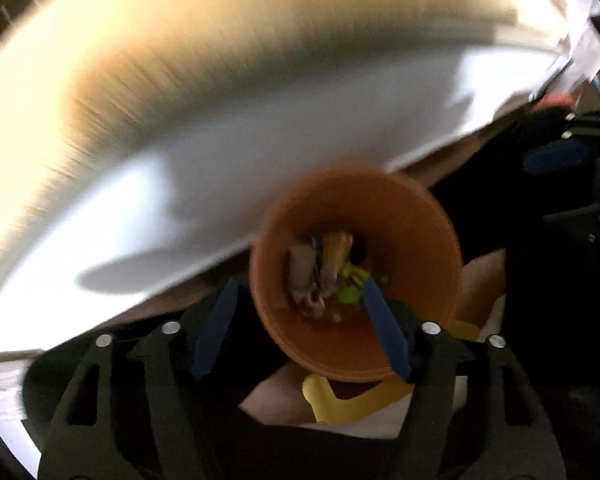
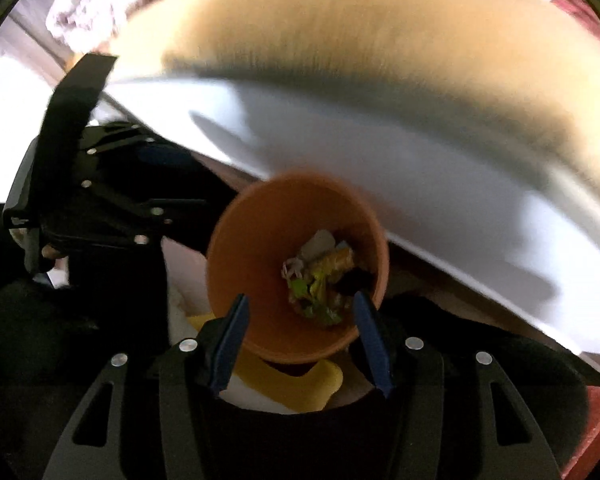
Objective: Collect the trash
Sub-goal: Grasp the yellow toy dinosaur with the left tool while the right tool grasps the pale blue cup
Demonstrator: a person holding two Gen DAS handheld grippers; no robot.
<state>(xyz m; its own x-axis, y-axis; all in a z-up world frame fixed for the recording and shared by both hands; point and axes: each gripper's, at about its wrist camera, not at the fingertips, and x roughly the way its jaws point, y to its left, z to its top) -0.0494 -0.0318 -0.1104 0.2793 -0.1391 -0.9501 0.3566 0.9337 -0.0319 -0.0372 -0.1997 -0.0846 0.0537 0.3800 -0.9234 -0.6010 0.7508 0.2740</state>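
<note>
An orange bin (image 1: 404,224) stands beside a white table edge, with crumpled wrappers (image 1: 324,272) at its bottom. It also shows in the right wrist view (image 2: 256,240), holding the same trash (image 2: 320,276). My left gripper (image 1: 300,328) hovers over the bin's near rim, open and empty; one blue pad (image 1: 384,328) reaches inside the rim, the other is outside. My right gripper (image 2: 300,340) is open and empty over the bin's near rim. Both views are motion-blurred.
A white table top (image 1: 260,128) with a tan area beyond runs across both views (image 2: 420,152). Yellow footwear (image 1: 340,400) and white floor lie under the bin. The other gripper shows at the right edge (image 1: 560,156) and at left (image 2: 100,200).
</note>
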